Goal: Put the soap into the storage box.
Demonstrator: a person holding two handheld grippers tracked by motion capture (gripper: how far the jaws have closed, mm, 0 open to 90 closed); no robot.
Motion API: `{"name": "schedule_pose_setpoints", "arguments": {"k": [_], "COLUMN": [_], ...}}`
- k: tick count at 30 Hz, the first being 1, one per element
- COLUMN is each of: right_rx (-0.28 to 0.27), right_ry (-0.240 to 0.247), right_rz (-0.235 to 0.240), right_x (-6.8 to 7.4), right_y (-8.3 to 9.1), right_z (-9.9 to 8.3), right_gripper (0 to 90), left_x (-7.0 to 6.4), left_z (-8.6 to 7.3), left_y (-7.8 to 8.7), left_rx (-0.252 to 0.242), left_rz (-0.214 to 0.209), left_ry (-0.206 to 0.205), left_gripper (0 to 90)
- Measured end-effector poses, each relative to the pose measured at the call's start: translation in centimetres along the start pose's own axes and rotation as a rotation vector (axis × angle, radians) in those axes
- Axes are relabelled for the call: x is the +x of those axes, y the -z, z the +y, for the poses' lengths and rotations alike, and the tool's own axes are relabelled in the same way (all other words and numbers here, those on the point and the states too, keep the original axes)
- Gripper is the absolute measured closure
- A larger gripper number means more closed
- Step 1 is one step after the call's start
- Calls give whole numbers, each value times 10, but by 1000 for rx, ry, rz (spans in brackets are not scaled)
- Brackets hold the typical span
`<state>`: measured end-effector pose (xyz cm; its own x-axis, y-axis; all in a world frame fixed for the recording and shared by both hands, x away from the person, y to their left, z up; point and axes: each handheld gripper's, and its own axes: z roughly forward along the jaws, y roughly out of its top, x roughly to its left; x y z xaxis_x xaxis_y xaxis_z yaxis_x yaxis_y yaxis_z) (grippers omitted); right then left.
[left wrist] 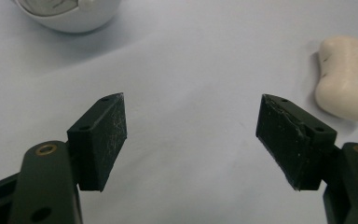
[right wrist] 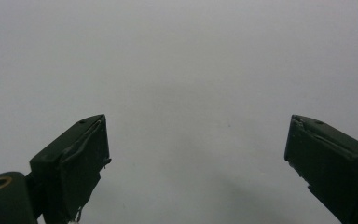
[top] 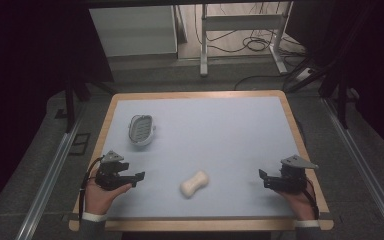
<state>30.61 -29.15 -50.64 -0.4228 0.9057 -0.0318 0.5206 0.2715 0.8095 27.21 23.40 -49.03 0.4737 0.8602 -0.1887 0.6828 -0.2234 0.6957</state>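
Two grippers gape empty: your left gripper [top: 139,177] sits nearer the cream peanut-shaped soap bar [top: 194,184], whose long axis runs diagonally, than your right gripper [top: 263,178].

— What carries everything?
— A table [top: 280,100] with a wooden rim and a pale blue-grey top.
— And what lies on it?
— A white soap dish [top: 142,129] toward the far left, and a cream, waisted bar of soap [top: 194,184] near the front, well apart.
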Motion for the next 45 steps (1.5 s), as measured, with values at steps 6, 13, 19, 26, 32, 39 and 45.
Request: {"name": "schedule_pose_setpoints", "arguments": {"k": [6,13,19,26,32,39,45], "right_rx": [-2,4,2,-3,-2,1,1], "right_ry": [0,4,9,6,8,6,6], "right_rz": [-14,-16,-21,-22,-29,-26,-28], "right_x": [0,-1,0,-2,-2,-2,-3], "right_y": [1,2,3,4,3,4,4], "right_z": [0,-1,-1,-2,-2,-2,-2], "right_gripper": [62,62,63,62,63,64,64], "left_x": [-3,-10,-19,-29,-35,-46,-53], "left_z": [4,10,19,26,29,35,39], "left_y": [-1,-1,2,-2,-5,-13,-18], "left_rx": [20,24,23,40,55,73,84], "left_rz": [-14,-22,-43,-45,-58,-72,-86], "left_ry": [-22,-53,-92,-118,-145,-175,-193], "left_gripper": [249,252,253,253,248,248,248]}}
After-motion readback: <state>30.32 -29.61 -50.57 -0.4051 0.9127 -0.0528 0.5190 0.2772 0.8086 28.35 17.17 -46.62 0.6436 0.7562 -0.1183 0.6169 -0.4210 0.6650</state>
